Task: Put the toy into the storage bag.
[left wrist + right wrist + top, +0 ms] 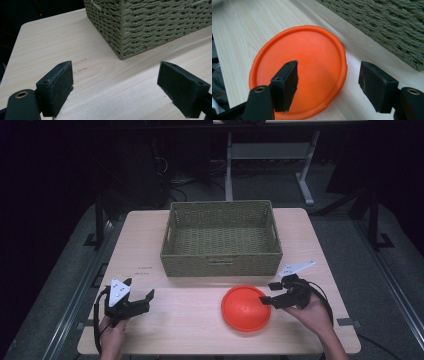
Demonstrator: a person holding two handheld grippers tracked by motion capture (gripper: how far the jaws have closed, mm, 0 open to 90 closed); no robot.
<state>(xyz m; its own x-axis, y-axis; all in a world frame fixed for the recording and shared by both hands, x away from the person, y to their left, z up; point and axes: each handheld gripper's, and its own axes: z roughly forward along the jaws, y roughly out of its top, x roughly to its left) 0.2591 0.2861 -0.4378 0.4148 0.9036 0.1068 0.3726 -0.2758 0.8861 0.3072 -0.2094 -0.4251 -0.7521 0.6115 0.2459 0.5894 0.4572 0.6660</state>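
Clearance around basket and plate

The woven basket (221, 240) stands at the middle rear of the surface (190, 320) and blocks most of the back half; bare strips run past its left and right walls to the far edge. The front half is bare wood left of the orange plate (246, 308), where the left gripper (138, 295) sits with fingers apart, a corner of the basket ahead of it in its own view. The plate lies just in front of the basket, a narrow gap of wood between. The right gripper (267, 293), jaws spread, straddles the plate's right rim: one finger (285, 85) over the dish, the other outside.
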